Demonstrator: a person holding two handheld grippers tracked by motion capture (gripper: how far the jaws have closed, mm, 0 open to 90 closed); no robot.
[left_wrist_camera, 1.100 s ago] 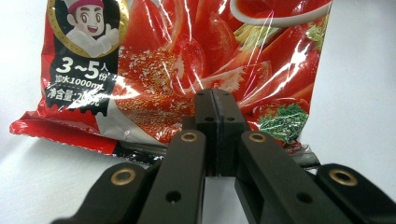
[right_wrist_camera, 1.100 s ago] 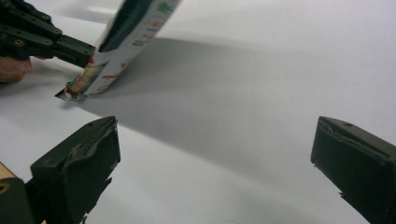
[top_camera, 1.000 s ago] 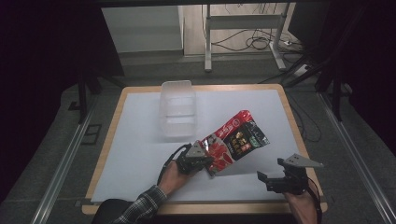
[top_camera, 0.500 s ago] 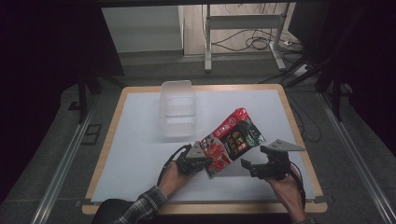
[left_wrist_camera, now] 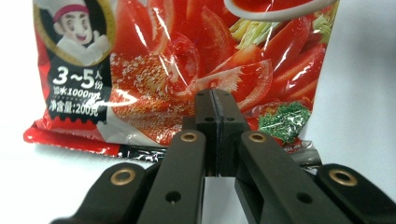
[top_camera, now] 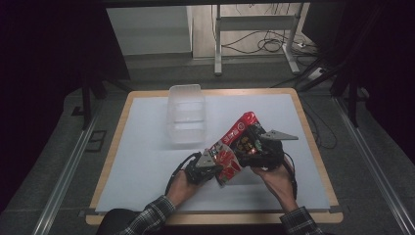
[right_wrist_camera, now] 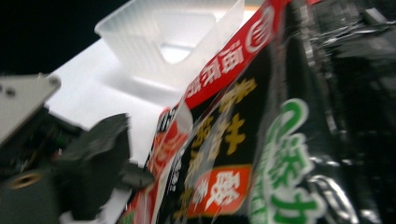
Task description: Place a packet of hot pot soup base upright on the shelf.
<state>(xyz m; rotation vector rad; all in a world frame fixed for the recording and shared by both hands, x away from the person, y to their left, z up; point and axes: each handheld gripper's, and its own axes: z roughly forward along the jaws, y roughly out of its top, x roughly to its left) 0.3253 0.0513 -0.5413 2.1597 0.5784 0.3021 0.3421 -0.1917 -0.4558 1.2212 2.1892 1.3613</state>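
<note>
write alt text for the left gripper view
The left tool, its two black jaws pressed together, pinches the lower edge of a red packet printed with tomato slices and a cartoon chef. The packet lies over a white table.

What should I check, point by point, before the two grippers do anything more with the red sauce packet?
1. Left gripper grip: ok. Its fingers are shut on the bottom edge of the red sauce packet.
2. Right gripper grip: cannot tell. In the high view it sits over the packet's dark upper part, but its fingers are hidden.
3. Packet sealed: cannot tell. The bottom seam looks whole in the left gripper view; the top edge is not clear.
4. Clear plastic container: ok. It stands open and looks empty, just beyond the packet.
5. White table surface around the hands: ok, nothing loose lies there.
</note>
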